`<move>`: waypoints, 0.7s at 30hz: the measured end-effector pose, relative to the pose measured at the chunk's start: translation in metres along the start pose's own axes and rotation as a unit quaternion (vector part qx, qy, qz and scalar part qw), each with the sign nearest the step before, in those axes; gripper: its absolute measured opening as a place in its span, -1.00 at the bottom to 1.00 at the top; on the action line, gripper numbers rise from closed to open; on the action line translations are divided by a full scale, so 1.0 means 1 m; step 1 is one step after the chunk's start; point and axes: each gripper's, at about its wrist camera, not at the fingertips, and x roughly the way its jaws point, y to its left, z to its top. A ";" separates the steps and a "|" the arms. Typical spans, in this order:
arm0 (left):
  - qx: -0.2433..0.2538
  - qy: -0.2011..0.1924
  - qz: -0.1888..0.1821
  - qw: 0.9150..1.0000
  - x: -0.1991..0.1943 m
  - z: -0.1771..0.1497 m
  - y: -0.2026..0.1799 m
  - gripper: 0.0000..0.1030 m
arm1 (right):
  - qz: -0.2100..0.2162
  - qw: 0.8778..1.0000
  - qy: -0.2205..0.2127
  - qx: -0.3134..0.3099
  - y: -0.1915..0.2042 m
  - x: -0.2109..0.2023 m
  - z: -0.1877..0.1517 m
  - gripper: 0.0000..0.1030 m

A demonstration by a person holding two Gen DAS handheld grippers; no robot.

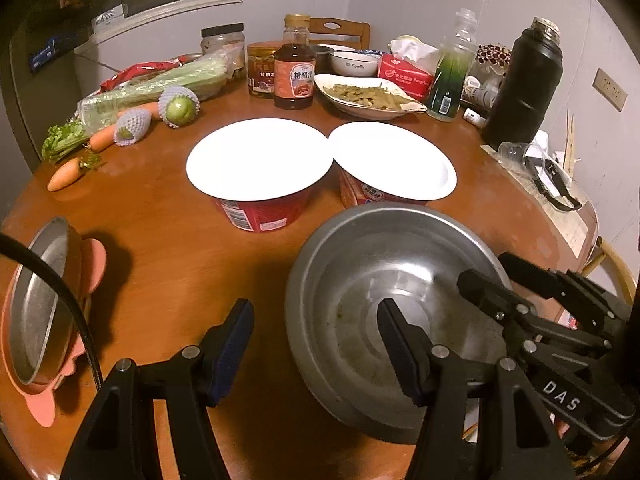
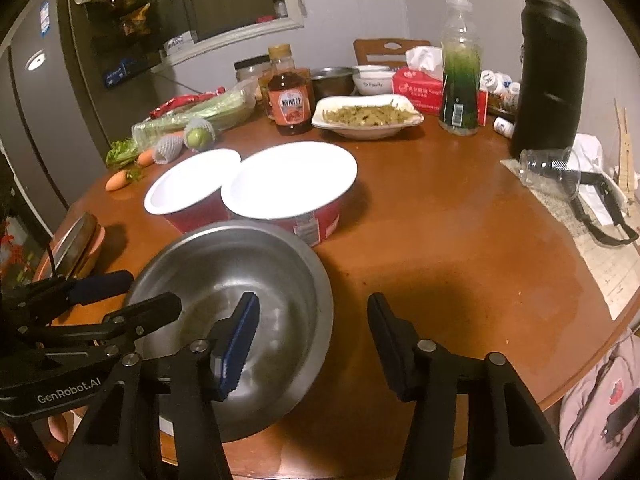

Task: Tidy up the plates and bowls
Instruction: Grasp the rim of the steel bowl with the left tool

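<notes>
Both tools straddle the steel bowl's (image 1: pixel 384 312) rim on the surface (image 1: pixel 168 240): left tool (image 1: pixel 316 348) at nine o'clock, right tool (image 2: pixel 314 344) at three o'clock, jaws apart, not pressing.

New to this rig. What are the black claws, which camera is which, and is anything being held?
No robot here: a person carries a two-finger gripper in each hand, each with a fisheye camera looking along its fingers. One picture is from the left gripper, the other from the right gripper. On the round wooden table sit a steel bowl, two red paper bowls, a plate of food, bottles and vegetables. Each gripper straddles the steel bowl's rim, one finger inside, one outside. The jaws look open; nothing is gripped yet.
</notes>
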 end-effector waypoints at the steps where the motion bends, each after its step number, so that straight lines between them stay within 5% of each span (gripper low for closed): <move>1: -0.002 0.000 -0.002 1.000 0.001 0.000 0.000 0.24 | 0.003 1.000 0.002 -0.002 0.000 0.001 -0.001 0.02; 13: -0.001 0.015 -0.029 0.999 0.011 -0.007 -0.006 0.07 | 0.019 1.000 0.008 -0.008 0.006 0.006 -0.007 -0.30; 21: 0.000 0.008 -0.031 0.999 0.004 -0.008 -0.004 0.02 | 0.018 1.000 0.006 -0.012 0.010 0.003 -0.006 -0.31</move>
